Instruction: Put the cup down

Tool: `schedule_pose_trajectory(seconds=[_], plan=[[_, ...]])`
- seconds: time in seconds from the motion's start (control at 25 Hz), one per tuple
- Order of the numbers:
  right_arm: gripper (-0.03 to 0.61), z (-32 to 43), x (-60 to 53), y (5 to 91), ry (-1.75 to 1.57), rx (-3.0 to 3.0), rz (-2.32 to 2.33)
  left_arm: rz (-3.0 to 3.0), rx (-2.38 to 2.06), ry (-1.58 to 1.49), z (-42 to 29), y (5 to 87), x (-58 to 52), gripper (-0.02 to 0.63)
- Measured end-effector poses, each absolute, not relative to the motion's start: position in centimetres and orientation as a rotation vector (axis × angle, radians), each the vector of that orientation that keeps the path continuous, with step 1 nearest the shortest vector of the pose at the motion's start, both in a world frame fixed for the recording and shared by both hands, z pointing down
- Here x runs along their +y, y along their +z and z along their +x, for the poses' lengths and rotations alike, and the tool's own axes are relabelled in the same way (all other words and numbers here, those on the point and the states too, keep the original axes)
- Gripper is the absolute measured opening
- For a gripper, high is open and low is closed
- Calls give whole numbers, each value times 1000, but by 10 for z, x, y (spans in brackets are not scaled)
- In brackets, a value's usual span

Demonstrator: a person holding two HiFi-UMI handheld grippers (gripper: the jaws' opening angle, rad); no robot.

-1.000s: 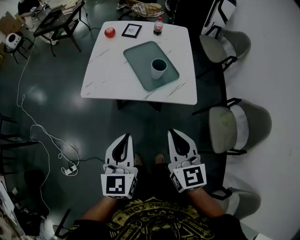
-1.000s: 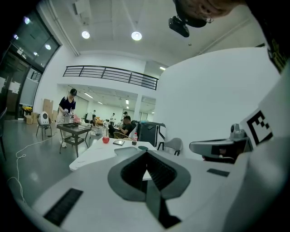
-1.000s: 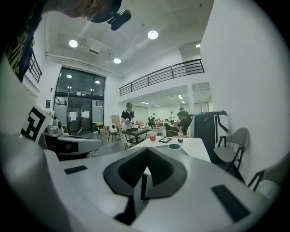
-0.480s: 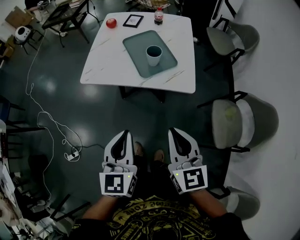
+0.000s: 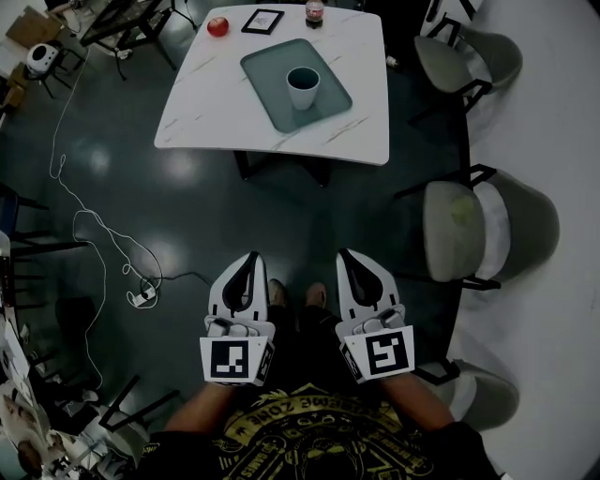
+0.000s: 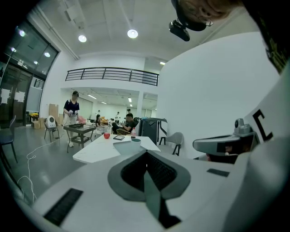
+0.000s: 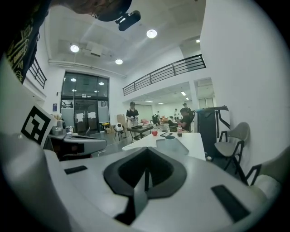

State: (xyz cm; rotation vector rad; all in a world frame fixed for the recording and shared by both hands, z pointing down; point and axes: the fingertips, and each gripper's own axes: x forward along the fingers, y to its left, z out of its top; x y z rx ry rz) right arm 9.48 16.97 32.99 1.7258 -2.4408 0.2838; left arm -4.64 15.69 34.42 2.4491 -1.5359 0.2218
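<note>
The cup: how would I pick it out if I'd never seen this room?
Find the white table ahead. A grey-green tray lies on it, and the cup stands upright on that tray, alone. The apple, bottle and small frame sit off the tray at the far edge.

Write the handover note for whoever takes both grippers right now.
Left gripper: shut, empty.
Right gripper: shut, empty. The two are side by side, well short of the table.
Cup: upright on the tray, on the table.
Done: the cup is down, and neither gripper holds it.
Left: nothing visible for this task.
</note>
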Motion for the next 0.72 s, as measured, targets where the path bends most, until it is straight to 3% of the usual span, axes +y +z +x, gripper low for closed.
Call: schedule_pose_trajectory(seconds=[0.72], plan=[[5,87,170,331,264,-2408,1761,2497,-1457,211,-46,343,151,9]])
